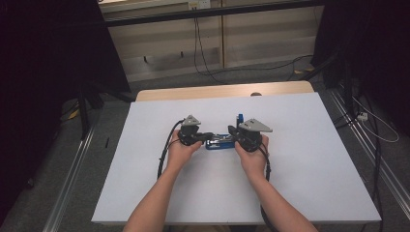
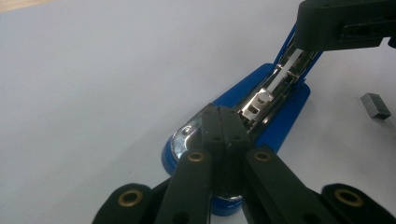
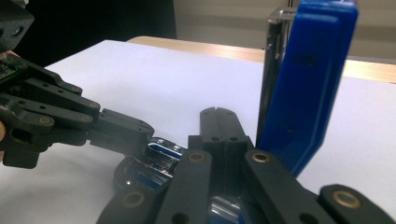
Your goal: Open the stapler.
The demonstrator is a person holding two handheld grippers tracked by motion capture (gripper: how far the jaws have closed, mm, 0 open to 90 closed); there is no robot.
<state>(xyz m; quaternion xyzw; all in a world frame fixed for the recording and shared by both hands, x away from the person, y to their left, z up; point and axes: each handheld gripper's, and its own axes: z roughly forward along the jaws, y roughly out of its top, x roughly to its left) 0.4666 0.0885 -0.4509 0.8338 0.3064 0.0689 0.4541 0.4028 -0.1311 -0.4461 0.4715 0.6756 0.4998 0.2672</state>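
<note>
A blue stapler (image 1: 220, 142) lies in the middle of the white table, hinged open, with its blue lid (image 3: 308, 79) standing upright and the metal staple channel (image 2: 275, 86) bare. My left gripper (image 2: 219, 112) is shut with nothing between its jaws; its tips rest on the shiny front end of the stapler's base (image 2: 184, 135). My right gripper (image 3: 219, 114) is also shut and empty, its tips over the channel right beside the raised lid. In the high view the left gripper (image 1: 210, 136) and the right gripper (image 1: 231, 129) face each other across the stapler.
A small grey block of staples (image 2: 376, 105) lies on the white surface (image 1: 300, 159) near the stapler. A wooden strip (image 1: 222, 91) borders the table's far edge. Cables (image 1: 203, 58) and metal rails (image 1: 367, 159) lie on the floor around it.
</note>
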